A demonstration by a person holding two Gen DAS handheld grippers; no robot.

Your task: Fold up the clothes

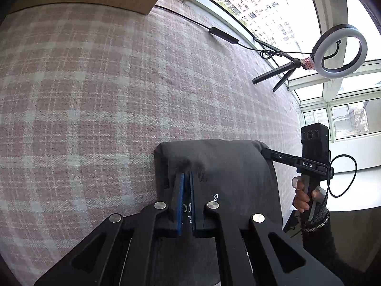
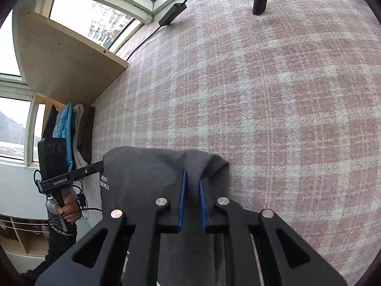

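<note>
A dark grey garment [image 1: 214, 159] with white lettering lies folded on the pink plaid table cover [image 1: 95, 95], its rounded fold edge facing away from me. My left gripper [image 1: 187, 174] is shut on the garment near its left side, with cloth pinched between the blue pads. In the right wrist view, my right gripper [image 2: 192, 176] grips a raised ridge of the same garment [image 2: 147, 166] near its right corner. Each gripper also shows from the side in the other view: the right gripper [image 1: 265, 153] at the garment's right edge, the left gripper [image 2: 101, 164] at its left edge, each held by a hand.
A ring light [image 1: 340, 50] on a small tripod stands at the far right by the window, its cable and inline controller [image 1: 223, 35] trailing along the table's far edge. A wooden board [image 2: 64, 59] and a stack of folded clothes [image 2: 71, 133] sit at the left.
</note>
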